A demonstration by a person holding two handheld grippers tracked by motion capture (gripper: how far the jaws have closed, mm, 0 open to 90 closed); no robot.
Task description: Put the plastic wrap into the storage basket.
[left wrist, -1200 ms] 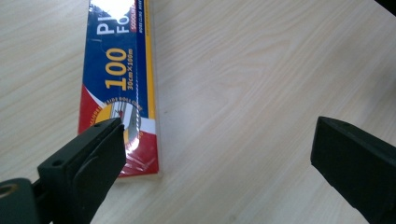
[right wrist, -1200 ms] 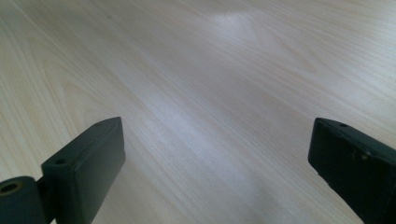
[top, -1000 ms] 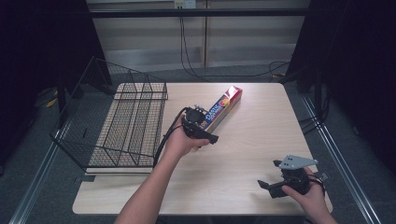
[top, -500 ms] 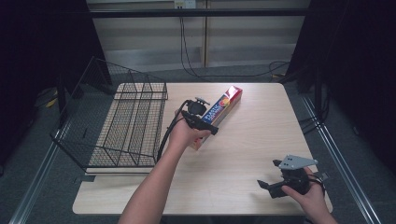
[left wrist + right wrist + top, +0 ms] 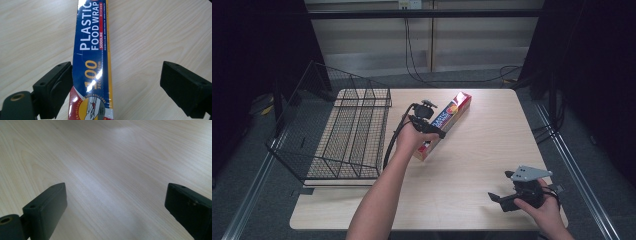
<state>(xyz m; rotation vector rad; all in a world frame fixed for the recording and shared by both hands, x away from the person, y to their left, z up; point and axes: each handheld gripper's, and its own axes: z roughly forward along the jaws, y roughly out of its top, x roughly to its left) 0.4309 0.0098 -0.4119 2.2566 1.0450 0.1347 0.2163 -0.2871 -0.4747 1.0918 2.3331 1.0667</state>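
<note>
Two tools, one box

My left tool (image 5: 116,82) hangs over the plastic wrap box (image 5: 96,60), jaws wide apart. One jaw sits just beside the box; the other is well off it. Close up I can read "PLASTIC FOOD WRAP". From above, the box (image 5: 443,124) lies on the worktop (image 5: 492,140) beside the wire basket (image 5: 347,135). My right tool (image 5: 116,212) is spread open over bare wood.

spread jaws straddle plastic wrap box (image 5: 93,57) on table (image 5: 155,30).
</note>
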